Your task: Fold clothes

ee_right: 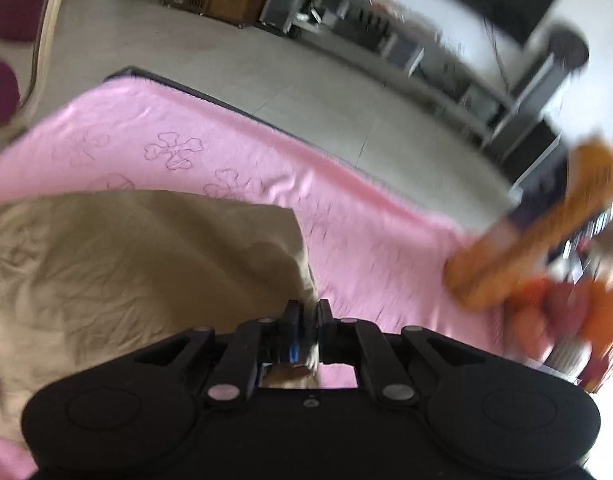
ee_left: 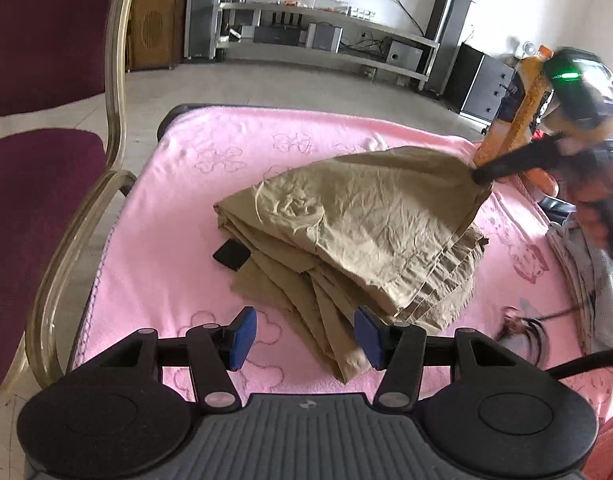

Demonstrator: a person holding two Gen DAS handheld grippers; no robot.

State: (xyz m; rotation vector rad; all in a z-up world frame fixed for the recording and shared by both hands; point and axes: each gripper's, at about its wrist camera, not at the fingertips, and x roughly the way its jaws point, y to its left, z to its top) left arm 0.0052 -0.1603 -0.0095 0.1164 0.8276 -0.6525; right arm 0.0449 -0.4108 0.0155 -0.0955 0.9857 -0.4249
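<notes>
- Pink blanket is covering the table in the left wrist view, with a maroon chair standing beside it and a shelf unit running along the far wall of the room.
- A khaki garment is lying near the middle of the blanket, partly gathered into creased layers, with a dark tag peeking out at its left edge.
- The left gripper is hovering just in front of the near edge of the garment, its blue pads spread wide and nothing between them.
- The right gripper is showing at the far right of this view, pinching a far corner of the garment and holding it up off the blanket, so the top layer is hanging like a tent.
- An orange bottle is standing behind that corner, and a pile of pale clothes is lying at the right edge.
- In the right wrist view, which is blurred, the right gripper's jaws are pressing together on a bit of the khaki cloth, with the rest of the garment spreading away to the left over the blanket.
- As a judgement, the fold is looking partway along: the layers are stacking up, yet the raised corner is not lying flat and the near edges are looking ragged, so the garment is not reading as neatly folded.
</notes>
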